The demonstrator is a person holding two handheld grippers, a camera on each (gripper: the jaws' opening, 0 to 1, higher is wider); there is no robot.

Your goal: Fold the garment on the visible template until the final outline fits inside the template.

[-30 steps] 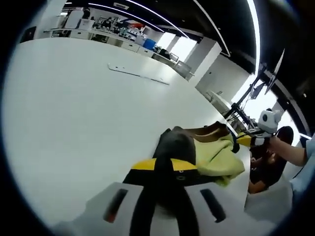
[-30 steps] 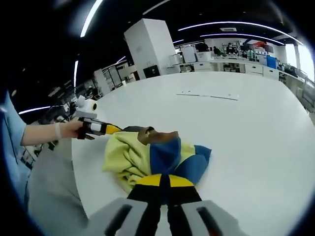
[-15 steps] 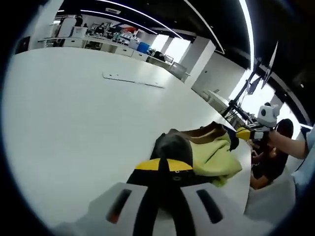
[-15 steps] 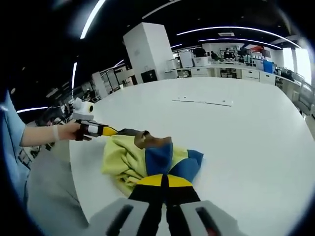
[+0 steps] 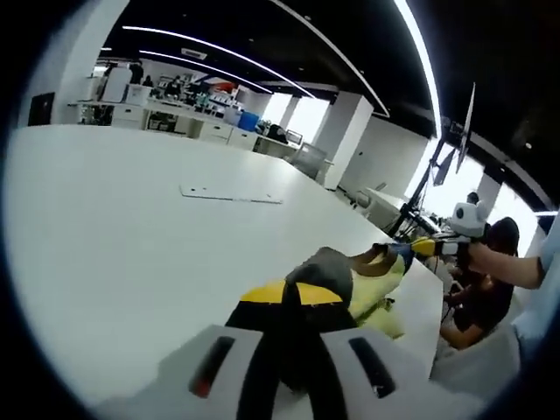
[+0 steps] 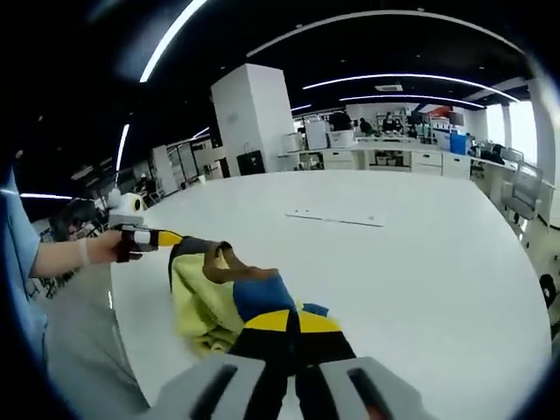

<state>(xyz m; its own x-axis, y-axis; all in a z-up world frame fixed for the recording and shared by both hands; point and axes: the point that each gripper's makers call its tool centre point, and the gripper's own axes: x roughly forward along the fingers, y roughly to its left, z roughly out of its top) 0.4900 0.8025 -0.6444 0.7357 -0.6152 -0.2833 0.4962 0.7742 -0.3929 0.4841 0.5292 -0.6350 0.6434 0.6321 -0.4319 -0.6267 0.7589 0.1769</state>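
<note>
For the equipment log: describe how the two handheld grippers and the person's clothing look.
Each gripper, left gripper and right gripper, has black jaws with yellow tips on pale grey bases with dark slots. Seen from across, each carries a white round-lensed top. The person wears a light blue sleeve and a pale wristband.

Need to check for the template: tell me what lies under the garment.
Under the garment only bare white table shows around its edges. No template outline is visible beneath it; whatever the bunched cloth covers cannot be seen. Both the left gripper and right gripper grip it.
</note>
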